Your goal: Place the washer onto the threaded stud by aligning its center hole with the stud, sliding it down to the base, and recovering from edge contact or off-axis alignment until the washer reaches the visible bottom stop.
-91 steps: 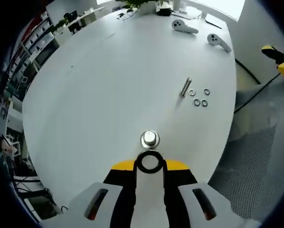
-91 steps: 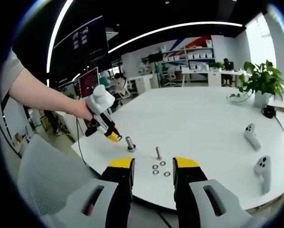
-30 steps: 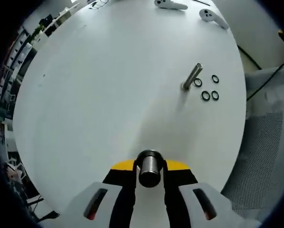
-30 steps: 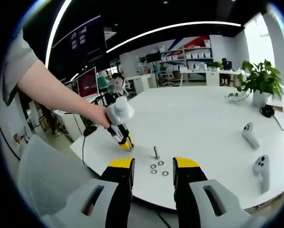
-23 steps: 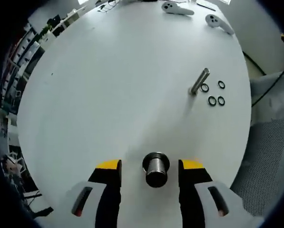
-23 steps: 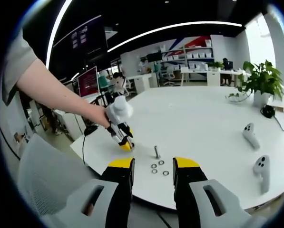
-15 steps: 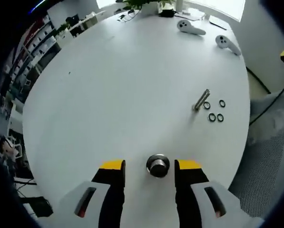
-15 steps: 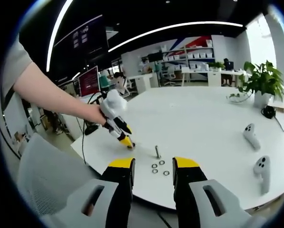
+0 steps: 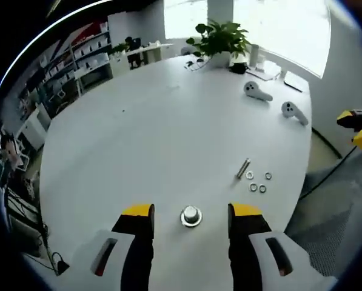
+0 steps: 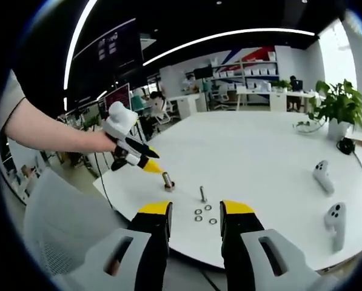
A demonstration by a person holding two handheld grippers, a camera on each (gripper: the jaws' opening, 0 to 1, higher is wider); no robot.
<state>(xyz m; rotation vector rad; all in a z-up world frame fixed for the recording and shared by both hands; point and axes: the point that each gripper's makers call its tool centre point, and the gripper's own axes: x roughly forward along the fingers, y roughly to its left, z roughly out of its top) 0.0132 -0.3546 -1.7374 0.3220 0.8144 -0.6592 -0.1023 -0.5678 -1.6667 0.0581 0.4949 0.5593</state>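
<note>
The thick threaded stud (image 9: 191,214) stands upright on the white table (image 9: 138,133), with a washer lying flat around its foot. My left gripper (image 9: 191,210) is open and hovers above and behind the stud, holding nothing. In the right gripper view the same stud (image 10: 167,180) stands near the table's near-left edge, and the left gripper (image 10: 149,166), held by a person's hand, hangs just to its left, clear of it. My right gripper (image 10: 196,208) is open and empty, well back from the table edge.
A thin bolt (image 9: 244,168) stands beside several loose washers (image 9: 258,182). Two white controllers (image 9: 256,91) (image 9: 294,111) lie farther off, and a potted plant (image 9: 220,37) stands at the far edge. A mesh chair (image 10: 59,224) is by the table's edge.
The left gripper opened, let the washer go around the stud, then drew back and up from it. The right gripper stayed still.
</note>
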